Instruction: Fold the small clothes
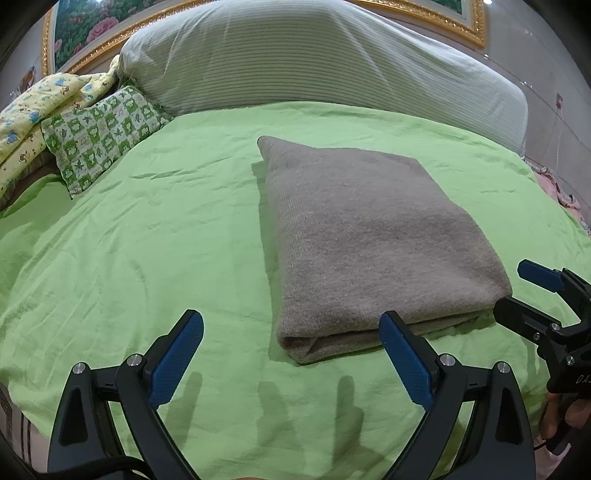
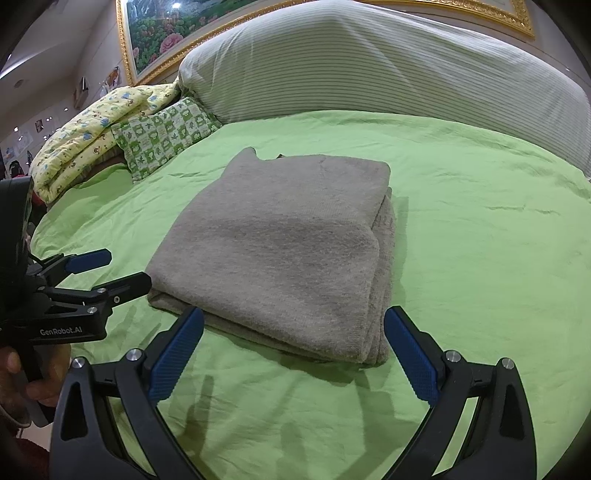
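A grey knitted garment [image 1: 369,240] lies folded into a thick rectangle on the green bedsheet [image 1: 147,240]; it also shows in the right wrist view [image 2: 280,243]. My left gripper [image 1: 291,332] is open and empty, hovering just in front of the garment's near left corner. My right gripper [image 2: 293,328] is open and empty, in front of the garment's near right edge. The right gripper shows at the right edge of the left wrist view [image 1: 517,291], and the left gripper at the left of the right wrist view [image 2: 118,269].
A large striped grey pillow [image 1: 314,59] lies across the head of the bed. A green patterned small pillow [image 1: 99,136] and a yellow printed quilt [image 1: 33,114] lie at the far left. A gold-framed picture [image 2: 159,33] hangs behind.
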Available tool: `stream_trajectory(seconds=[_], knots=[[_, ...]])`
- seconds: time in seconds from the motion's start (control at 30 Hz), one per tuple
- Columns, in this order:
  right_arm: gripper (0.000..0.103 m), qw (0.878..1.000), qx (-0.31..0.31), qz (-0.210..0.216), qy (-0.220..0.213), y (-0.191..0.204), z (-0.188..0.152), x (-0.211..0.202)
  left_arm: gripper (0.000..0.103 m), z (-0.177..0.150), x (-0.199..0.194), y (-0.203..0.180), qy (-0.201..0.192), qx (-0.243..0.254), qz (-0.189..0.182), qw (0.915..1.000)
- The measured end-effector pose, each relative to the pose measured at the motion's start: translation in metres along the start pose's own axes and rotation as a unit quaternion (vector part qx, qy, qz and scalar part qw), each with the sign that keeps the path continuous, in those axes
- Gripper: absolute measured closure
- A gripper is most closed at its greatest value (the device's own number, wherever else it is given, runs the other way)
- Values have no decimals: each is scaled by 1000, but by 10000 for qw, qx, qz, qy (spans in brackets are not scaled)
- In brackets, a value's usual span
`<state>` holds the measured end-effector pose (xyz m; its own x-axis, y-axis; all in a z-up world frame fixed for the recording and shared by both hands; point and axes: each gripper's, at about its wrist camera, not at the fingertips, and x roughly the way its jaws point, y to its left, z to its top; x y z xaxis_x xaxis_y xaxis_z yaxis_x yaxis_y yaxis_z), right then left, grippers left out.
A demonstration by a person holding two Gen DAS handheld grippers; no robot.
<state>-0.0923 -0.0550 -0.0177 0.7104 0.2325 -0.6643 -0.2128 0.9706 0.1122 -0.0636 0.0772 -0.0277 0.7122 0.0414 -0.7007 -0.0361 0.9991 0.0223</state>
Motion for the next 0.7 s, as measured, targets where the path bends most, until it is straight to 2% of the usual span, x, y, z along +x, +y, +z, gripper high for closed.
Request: stream_trajectory(seconds=[0.47,0.7], knots=[[5,9996,76,-91,-246,2,1,-7,6,0,-8,-3,-159,24,-18,9999],[5,9997,68,-81,-229,5,0,-7,6,1,-12,-7,-218,36,1,9998]])
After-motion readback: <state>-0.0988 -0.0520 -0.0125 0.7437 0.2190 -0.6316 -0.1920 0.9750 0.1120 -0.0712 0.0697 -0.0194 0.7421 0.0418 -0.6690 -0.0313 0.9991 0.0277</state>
